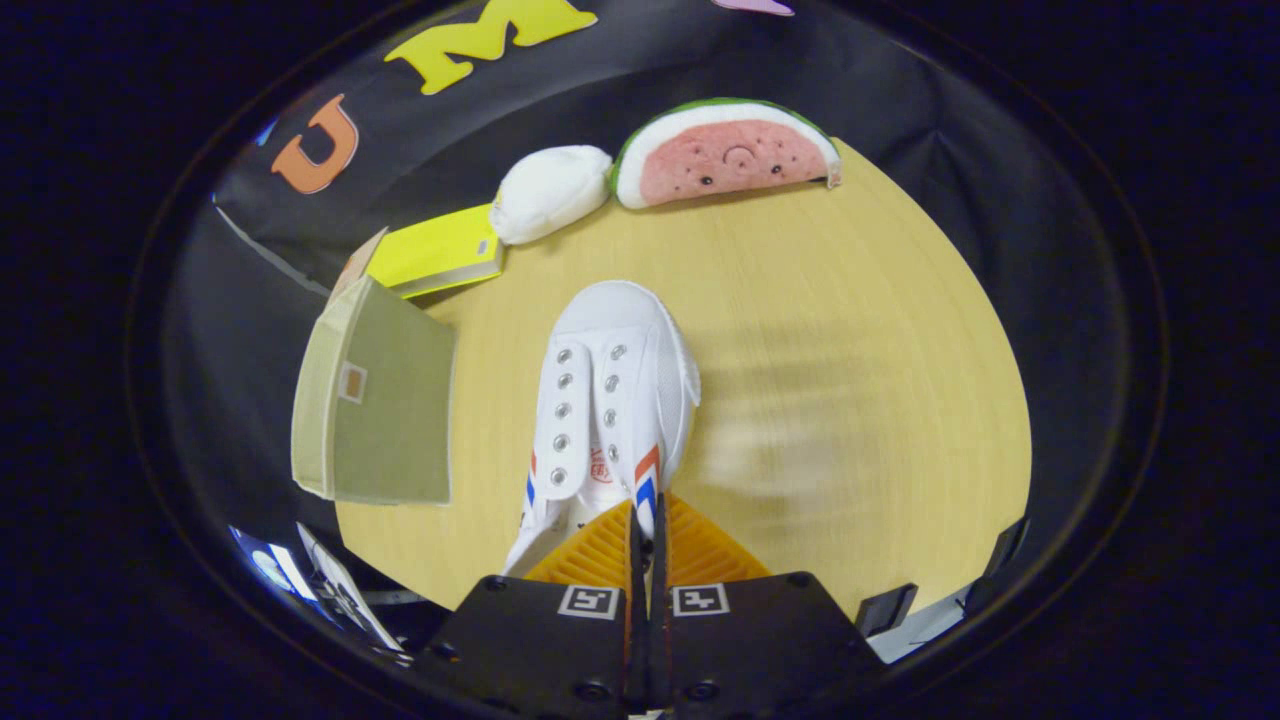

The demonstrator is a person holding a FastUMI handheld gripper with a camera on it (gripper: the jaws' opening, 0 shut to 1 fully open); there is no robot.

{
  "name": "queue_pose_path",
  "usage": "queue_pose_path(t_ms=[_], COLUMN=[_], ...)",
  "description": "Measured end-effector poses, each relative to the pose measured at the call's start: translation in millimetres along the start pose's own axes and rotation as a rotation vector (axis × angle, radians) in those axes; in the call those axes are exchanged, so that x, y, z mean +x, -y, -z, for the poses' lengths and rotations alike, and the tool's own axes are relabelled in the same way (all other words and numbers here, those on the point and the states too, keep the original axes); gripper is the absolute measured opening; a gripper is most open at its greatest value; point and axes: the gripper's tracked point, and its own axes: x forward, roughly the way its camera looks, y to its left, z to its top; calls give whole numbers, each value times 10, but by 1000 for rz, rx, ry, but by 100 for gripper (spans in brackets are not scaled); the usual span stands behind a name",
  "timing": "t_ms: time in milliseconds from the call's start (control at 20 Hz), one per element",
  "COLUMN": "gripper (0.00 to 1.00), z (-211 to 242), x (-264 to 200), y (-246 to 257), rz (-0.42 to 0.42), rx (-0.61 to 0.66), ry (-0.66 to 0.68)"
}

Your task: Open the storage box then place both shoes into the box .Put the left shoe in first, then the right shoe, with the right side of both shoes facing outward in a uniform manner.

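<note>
A white canvas shoe (607,400) with metal eyelets and red and blue stripes hangs above the wooden table (850,350), toe pointing away from me. My gripper (645,520) is shut on the shoe's right collar wall, the thin edge pinched between the two fingers. To the left of the shoe stands the olive-green fabric storage box (375,410), seen from above with a small label on it; whether its lid is open I cannot tell. A blurred pale patch lies on the table just right of the shoe.
At the table's far side lie a watermelon-slice plush (725,150), a white plush (550,192) and a yellow book (440,250). The black booth cloth rises behind them. The table's right half is bare wood.
</note>
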Motion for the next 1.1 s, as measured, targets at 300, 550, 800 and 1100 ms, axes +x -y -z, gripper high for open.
queue_pose_path(t_ms=[300, 550, 800, 1100], gripper=[6, 6, 6, 6], z=[-121, -179, -135, -327], x=[-516, -665, -469, 24], y=[-888, -1741, -2442, -2920], rz=[-54, -112, -122, -74], rx=[-55, -53, -85, -115], ry=[64, 96, 63, 142])
